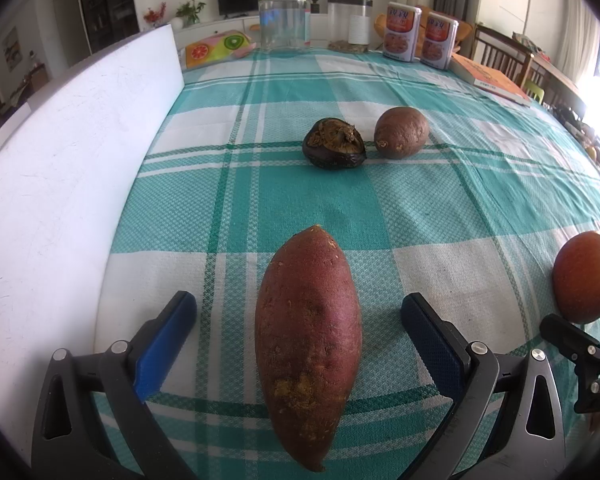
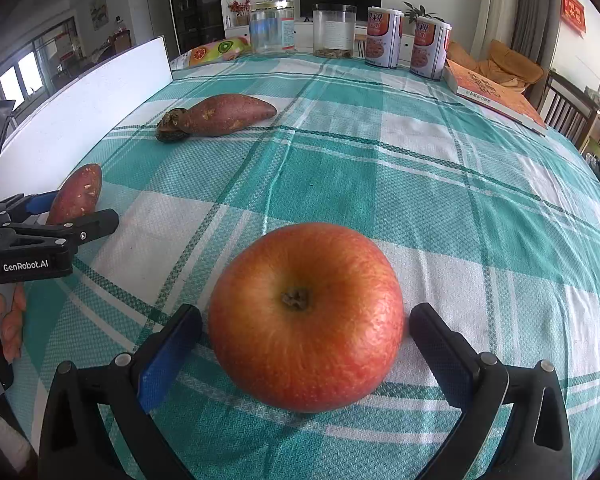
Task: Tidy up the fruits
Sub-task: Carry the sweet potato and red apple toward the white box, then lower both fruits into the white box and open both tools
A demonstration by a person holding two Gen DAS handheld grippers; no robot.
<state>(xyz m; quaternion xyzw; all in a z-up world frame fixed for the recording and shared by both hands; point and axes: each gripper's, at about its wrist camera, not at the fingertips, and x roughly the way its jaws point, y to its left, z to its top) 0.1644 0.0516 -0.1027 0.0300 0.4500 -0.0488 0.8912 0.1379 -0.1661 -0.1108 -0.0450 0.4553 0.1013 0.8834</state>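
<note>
Sweet potato (image 1: 308, 344): lies on the checked tablecloth (image 1: 440, 208) between the spread fingers of the left gripper (image 1: 300, 320), touching neither blue pad; its long axis runs straight ahead along the fingers, tip pointing away.
Left gripper: released, jaws wide, one finger on each flank of the sweet potato; judged ready to close across the short axis.
Apple (image 2: 306, 316): sits between the fingers of the right gripper (image 2: 306, 322), calyx end facing the camera, small gaps on both sides.
Right gripper: released, holding nothing; nearer the apple than the left gripper, which stands off to its left.
White board (image 1: 72, 176): upright wall close on the left gripper's left; limits sideways travel there.
Dark fruit (image 1: 334, 144) and brown fruit (image 1: 401, 132): ahead of the left gripper, just beside each other, well apart from the sweet potato.
Open room: bare cloth ahead of both grippers.
</note>
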